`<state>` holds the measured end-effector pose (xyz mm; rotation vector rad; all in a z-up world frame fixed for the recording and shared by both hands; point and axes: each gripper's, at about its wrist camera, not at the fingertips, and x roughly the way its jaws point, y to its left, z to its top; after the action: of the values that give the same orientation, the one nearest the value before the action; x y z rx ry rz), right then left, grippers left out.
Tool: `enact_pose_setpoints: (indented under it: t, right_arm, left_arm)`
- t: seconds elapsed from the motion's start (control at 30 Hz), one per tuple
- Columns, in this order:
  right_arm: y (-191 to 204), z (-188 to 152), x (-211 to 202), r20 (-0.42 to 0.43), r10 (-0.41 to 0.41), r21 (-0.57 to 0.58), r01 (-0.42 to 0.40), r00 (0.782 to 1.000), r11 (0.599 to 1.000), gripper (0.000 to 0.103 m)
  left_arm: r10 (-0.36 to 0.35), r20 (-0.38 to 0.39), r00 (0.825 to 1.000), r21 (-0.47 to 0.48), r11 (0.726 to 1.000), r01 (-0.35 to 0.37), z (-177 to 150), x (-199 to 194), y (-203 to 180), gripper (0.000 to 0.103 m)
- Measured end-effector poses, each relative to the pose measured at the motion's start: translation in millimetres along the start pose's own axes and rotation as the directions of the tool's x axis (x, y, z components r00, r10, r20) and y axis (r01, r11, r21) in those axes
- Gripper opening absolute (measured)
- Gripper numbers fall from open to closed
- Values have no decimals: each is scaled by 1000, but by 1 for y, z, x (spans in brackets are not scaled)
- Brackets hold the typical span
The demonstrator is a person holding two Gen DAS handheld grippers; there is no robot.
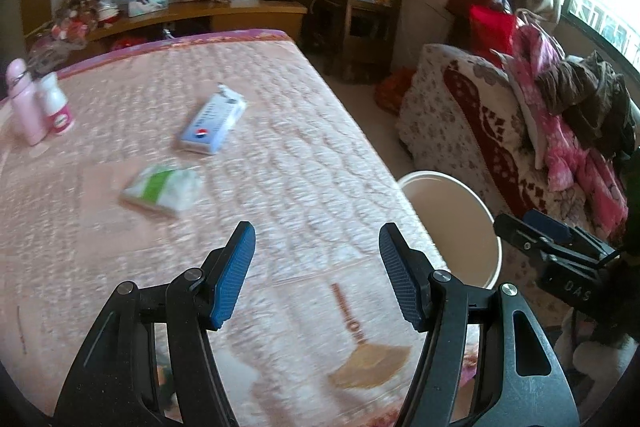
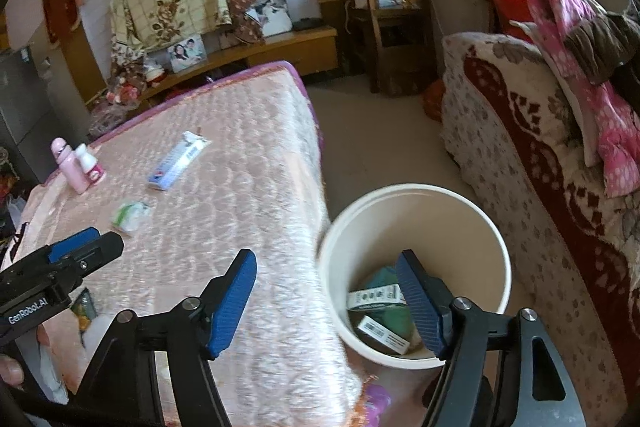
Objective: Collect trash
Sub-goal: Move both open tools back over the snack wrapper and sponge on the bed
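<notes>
Both grippers are empty, so the step in hand looks like the gap between one drop and the next pick. The right gripper (image 2: pixel 328 297) hangs with its jaws spread apart, nothing between them; one pad is over the mattress (image 2: pixel 248 163) edge and the other over the mouth of the white bucket (image 2: pixel 472 211). Inside the bucket, below that pad, lie two small cartons (image 2: pixel 376 297) and something green. The left gripper (image 1: pixel 318 275) is released as well, its jaws wide over bare quilting.

Trash remains on the bed. A green-and-white tissue pack (image 1: pixel 162 189) lies ahead of the left jaws and a little to their left; a blue-and-white carton (image 1: pixel 212 125) lies further ahead beyond it. Far ahead to the left stand a pink bottle (image 1: pixel 24 103) and a small white bottle (image 1: pixel 56 107), touching each other.

The next move, as I judge it, calls for reaching the left jaws forward to straddle the tissue pack, closing on its soft sides, then carrying it to the bucket, which sits off the bed's edge to the right of those jaws.
</notes>
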<state>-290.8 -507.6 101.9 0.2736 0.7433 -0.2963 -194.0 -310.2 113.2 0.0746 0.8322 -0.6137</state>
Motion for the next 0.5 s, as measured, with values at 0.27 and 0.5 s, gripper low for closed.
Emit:
enact_pose_setpoints:
  t: [0.27, 0.5]
  right_arm:
    - [46, -4, -12, 36, 70, -43, -69, 997, 997, 78]
    - [88, -12, -19, 36, 122, -103, -118, 992, 988, 78]
  left_arm:
    - [66, 47, 997, -32, 997, -65, -12, -32, 37, 63]
    - [114, 69, 991, -54, 992, -111, -25, -58, 67, 64]
